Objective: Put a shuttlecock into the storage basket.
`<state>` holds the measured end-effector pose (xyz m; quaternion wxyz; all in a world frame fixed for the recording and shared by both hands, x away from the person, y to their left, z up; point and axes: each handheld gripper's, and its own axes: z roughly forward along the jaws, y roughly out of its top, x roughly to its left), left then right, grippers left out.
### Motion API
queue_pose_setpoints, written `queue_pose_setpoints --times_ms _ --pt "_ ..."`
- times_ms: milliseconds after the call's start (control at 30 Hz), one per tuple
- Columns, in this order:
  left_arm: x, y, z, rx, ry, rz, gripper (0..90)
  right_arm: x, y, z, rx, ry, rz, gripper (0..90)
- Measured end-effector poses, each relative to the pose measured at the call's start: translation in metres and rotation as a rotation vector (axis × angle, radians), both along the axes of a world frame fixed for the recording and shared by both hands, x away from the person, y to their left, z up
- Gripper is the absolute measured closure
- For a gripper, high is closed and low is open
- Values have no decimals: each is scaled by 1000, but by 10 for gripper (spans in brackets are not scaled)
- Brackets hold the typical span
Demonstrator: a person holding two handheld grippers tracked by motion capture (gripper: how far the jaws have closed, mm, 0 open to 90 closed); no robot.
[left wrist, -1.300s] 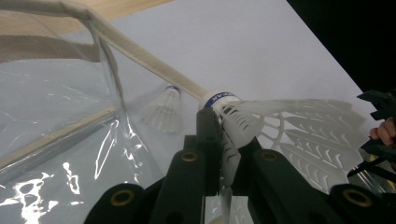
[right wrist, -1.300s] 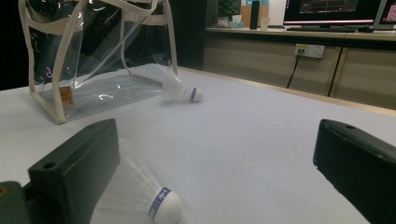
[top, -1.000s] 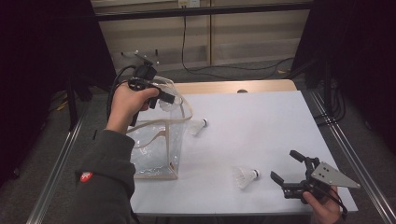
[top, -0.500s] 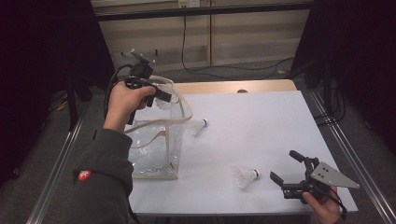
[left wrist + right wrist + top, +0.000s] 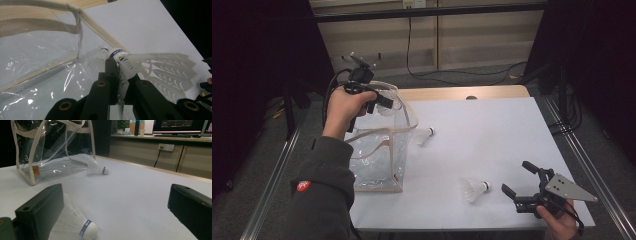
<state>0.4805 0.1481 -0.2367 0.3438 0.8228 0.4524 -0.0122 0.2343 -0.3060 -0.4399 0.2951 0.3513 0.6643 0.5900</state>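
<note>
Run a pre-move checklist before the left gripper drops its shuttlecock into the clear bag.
1. Left gripper shut on held shuttlecock, pinched by its feathers: ok.
2. Clear bag upright on the table, mouth open: ok.
3. Held shuttlecock directly over the mouth: cannot tell; it sits near the rim strap.
4. Right gripper open, low beside the near shuttlecock, away from the bag: ok.
5. Far shuttlecock lies outside the bag, next to it: ok.
</note>
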Motion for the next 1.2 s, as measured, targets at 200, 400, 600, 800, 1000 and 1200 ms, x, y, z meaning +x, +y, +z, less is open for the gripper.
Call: queue_pose_setpoints --times_ms 200,400,600,800,1000,1200 --pt "0 5 0 -5 -6 17 867 0 0 0 -1 -1 0 3" --pt "2 8 -1 10 0 26 867 0 0 0 1 -3 -1 3" --pt "3 9 -2 18 -1 30 866 0 0 0 -1 -2 0 3" --pt "6 10 -4 20 -5 51 866 0 0 0 2 -2 2 3" --pt "8 14 -6 23 -2 70 866 0 -1 0 -2 -3 1 3" --pt "10 16 -8 23 0 86 866 0 -1 0 1 -4 0 3"
